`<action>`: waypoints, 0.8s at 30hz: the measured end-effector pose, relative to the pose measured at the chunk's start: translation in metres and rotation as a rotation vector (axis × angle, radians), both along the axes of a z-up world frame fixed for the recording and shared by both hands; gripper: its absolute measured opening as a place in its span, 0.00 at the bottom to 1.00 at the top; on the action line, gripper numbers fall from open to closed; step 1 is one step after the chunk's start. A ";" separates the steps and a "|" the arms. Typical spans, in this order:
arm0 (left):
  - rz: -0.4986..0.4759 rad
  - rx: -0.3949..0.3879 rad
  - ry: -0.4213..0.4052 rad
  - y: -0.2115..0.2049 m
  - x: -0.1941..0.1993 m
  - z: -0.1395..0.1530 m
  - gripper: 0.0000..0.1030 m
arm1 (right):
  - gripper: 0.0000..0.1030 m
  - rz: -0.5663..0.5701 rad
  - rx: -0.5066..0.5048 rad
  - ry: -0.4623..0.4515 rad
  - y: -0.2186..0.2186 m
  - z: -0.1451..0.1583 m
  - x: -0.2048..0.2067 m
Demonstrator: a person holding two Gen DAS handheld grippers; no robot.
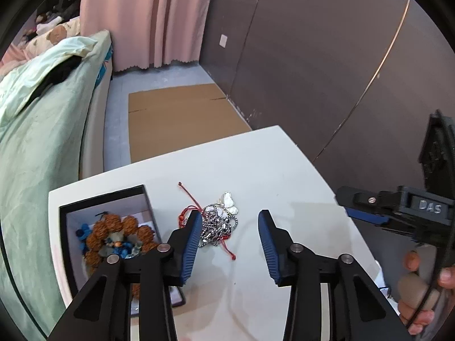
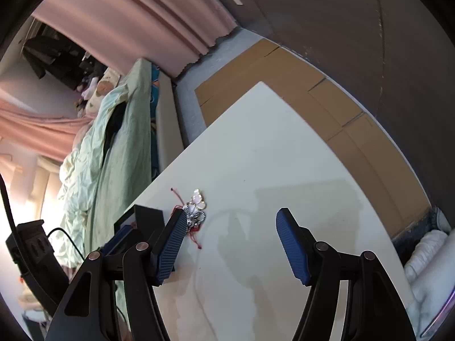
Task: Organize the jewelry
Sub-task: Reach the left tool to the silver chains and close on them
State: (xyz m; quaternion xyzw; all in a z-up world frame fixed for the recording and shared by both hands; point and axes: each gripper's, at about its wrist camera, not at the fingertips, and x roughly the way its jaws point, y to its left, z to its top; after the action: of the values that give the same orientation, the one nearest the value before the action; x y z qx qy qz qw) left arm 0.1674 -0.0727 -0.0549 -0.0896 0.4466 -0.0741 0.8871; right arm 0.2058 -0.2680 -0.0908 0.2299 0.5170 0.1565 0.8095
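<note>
A tangle of silver chain (image 1: 217, 224) with a white butterfly pendant (image 1: 229, 202) and a red cord (image 1: 187, 196) lies on the white table (image 1: 256, 164). To its left stands an open black box (image 1: 105, 227) that holds a brown bead bracelet (image 1: 119, 236) and blue pieces. My left gripper (image 1: 229, 227) is open just short of the tangle, its left finger beside the chain. My right gripper (image 2: 231, 224) is open and empty to the right of the tangle (image 2: 194, 213); it also shows at the right of the left wrist view (image 1: 369, 213).
A bed with a green quilt (image 1: 42, 142) runs along the table's left side. Flat cardboard (image 1: 176, 119) lies on the floor beyond the table. A dark wall (image 1: 327, 56) stands to the right, and pink curtains (image 1: 148, 17) hang behind.
</note>
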 end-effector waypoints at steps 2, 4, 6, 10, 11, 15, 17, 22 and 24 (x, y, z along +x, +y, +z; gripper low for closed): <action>-0.003 0.012 0.021 -0.005 0.007 -0.006 0.37 | 0.64 -0.009 0.008 0.004 -0.004 0.000 0.001; -0.002 0.046 0.049 -0.010 0.013 -0.015 0.30 | 0.64 -0.014 0.012 0.002 -0.007 0.001 0.003; -0.003 0.064 0.072 -0.014 0.018 -0.022 0.28 | 0.64 -0.020 0.011 0.000 -0.009 0.002 0.006; -0.009 0.121 0.106 -0.023 0.025 -0.037 0.28 | 0.64 -0.028 0.022 0.009 -0.013 0.001 0.009; -0.011 0.130 0.117 -0.024 0.026 -0.041 0.28 | 0.64 -0.029 0.024 0.011 -0.014 0.001 0.010; -0.014 0.169 0.132 -0.028 0.032 -0.051 0.27 | 0.64 -0.030 0.033 0.012 -0.015 0.002 0.012; -0.021 0.180 0.130 -0.030 0.033 -0.054 0.27 | 0.64 -0.030 0.032 0.012 -0.015 0.003 0.012; -0.042 0.260 0.139 -0.038 0.033 -0.061 0.27 | 0.64 -0.026 0.027 0.019 -0.015 0.002 0.012; -0.054 0.268 0.138 -0.038 0.032 -0.062 0.26 | 0.64 -0.024 0.024 0.021 -0.014 0.001 0.012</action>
State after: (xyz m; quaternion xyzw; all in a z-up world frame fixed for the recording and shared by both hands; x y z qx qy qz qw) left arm 0.1996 -0.1110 -0.1166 0.0367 0.5145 -0.0312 0.8561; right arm 0.2179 -0.2816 -0.0896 0.2472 0.5207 0.1506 0.8032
